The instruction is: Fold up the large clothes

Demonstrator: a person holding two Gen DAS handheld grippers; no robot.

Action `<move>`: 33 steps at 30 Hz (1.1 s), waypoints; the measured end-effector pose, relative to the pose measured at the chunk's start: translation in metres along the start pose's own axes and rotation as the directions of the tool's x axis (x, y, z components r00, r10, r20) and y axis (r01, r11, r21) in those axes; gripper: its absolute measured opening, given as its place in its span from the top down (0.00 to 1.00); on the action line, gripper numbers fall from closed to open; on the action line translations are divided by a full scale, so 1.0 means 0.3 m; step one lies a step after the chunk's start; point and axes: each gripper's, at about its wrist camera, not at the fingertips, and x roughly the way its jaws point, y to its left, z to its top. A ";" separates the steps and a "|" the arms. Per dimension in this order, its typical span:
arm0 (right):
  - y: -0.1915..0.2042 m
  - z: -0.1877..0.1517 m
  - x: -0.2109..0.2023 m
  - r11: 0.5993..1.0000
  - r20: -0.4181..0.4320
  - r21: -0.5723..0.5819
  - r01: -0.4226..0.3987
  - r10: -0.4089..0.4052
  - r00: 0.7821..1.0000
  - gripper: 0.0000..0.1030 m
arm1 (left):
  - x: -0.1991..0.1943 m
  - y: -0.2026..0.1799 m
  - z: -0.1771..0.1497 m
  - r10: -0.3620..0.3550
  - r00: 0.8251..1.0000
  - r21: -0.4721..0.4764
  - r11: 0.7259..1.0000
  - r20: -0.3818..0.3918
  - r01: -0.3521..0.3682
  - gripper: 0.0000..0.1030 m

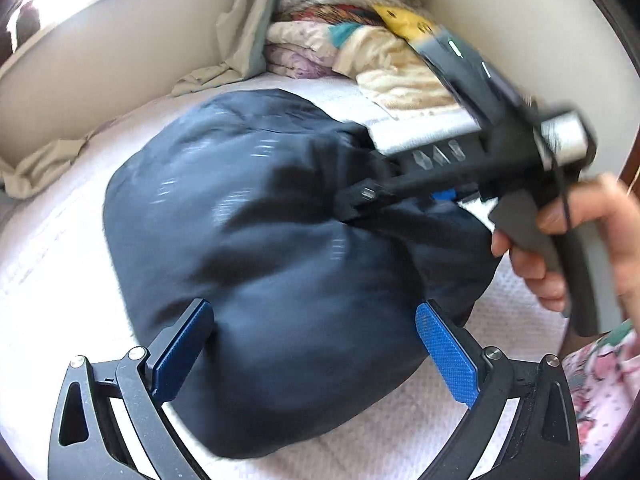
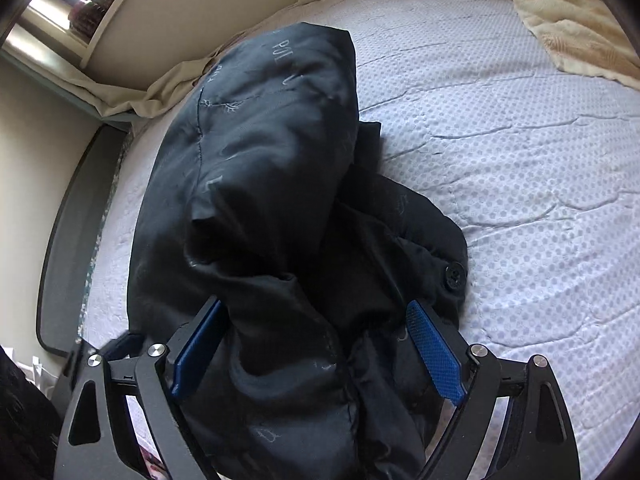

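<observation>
One dark jacket (image 2: 260, 184) on bed (image 2: 500, 160)

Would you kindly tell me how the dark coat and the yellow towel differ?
The coat is black and smooth-surfaced; the towel is pale yellow and fluffy. The coat lies bunched mid-bed, under both claws; the towel lies at the bed's far side, away from them. The coat shows a button; the towel shows none. Both rest on the white mattress.
</observation>
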 end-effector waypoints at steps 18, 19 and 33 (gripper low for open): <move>-0.006 0.002 0.065 1.000 -0.023 -0.011 -0.018 0.017 1.000 0.04 | 0.198 0.470 -0.021 -0.347 0.934 -0.481 0.834 -0.081 0.268 0.00; -0.011 0.004 0.070 1.000 -0.026 -0.006 -0.025 0.025 0.999 0.04 | 0.208 0.476 -0.027 -0.363 0.928 -0.493 0.824 -0.081 0.280 0.00; -0.122 0.060 0.156 0.982 -0.059 0.075 -0.174 0.179 0.982 0.00 | 0.297 0.561 -0.139 -0.530 0.846 -0.603 0.659 0.052 0.450 0.00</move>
